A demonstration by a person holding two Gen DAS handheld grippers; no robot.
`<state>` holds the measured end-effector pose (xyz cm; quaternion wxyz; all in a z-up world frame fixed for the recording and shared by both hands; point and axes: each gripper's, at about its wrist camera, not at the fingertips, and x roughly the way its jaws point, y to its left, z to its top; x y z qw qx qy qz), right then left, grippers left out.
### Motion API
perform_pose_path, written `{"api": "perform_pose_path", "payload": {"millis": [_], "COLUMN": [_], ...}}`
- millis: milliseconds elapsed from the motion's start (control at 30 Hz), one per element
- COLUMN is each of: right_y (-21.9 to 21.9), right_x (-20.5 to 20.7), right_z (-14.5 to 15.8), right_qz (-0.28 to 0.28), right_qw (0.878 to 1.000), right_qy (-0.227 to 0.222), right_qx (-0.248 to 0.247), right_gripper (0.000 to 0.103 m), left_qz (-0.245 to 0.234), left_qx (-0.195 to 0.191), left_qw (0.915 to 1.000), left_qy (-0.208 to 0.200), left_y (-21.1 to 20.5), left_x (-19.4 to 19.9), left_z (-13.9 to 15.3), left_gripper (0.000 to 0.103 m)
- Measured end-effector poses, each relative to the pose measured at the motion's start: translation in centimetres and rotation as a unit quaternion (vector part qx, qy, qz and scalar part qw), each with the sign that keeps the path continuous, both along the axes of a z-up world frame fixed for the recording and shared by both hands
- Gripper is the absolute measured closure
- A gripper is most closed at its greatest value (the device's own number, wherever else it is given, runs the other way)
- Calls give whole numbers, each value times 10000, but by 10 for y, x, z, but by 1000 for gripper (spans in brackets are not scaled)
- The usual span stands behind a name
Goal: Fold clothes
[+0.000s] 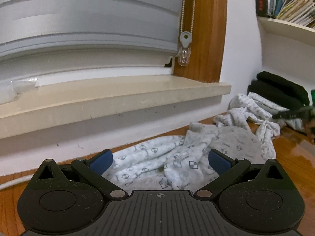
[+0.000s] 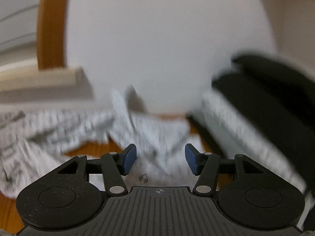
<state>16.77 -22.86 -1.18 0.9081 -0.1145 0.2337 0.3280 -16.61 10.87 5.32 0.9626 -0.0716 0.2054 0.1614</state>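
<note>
Clothes are lying in a soft heap on the brown wooden floor [image 1: 291,157], close under the cream stone window sill [image 1: 118,92]. They are thin white cotton clothes with small grey square prints [image 1: 157,157], all crumpled and not folded. The left gripper [image 1: 160,161] is hanging just above the near part of the heap, with its blue pads [image 1: 102,160] standing wide apart and nothing pinched between them. The printed cloth is showing in the gap between the pads, but the pads are not pressing on it. Far off to the right, by the white wall, a stack of folded clothes [image 1: 275,92] is sitting, with thick black ones on top and pale ones under them. Above that stack, a cream shelf with books and papers [image 1: 291,5] is hanging on the wall. A grey window blind [image 1: 88,19] is covering the window, and its bead chain is dangling by the brown wood frame. The right gripper [image 2: 160,158] is pointing at the same white printed clothes [image 2: 59,129], and this view is very blurry. Its blue pads [image 2: 130,158] are standing apart, let go, with loose cloth lying past them and nothing squeezed. The black folded stack [image 2: 275,102] is sitting close on its right.
</note>
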Motion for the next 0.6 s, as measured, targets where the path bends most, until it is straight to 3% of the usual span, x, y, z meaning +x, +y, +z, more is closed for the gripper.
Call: {"api": "perform_pose_path", "payload": {"millis": [133, 367, 600], "right_y": [-1, -21, -71], "right_x": [8, -14, -66], "right_z": [-16, -13, -7], "right_qz": [-94, 11, -74], "right_qw": [9980, 9953, 9902], "right_qy": [616, 941, 1076], "right_qx": [121, -237, -887], "right_gripper": [61, 62, 61], "left_qz": [56, 224, 244], "left_qx": [19, 72, 200], "left_qw": [10000, 9997, 9995], "left_qy": [23, 4, 22], "left_y": [4, 14, 15], "left_x": [-1, -6, -7], "left_z": [-1, 1, 4], "left_gripper": [0, 0, 0]}}
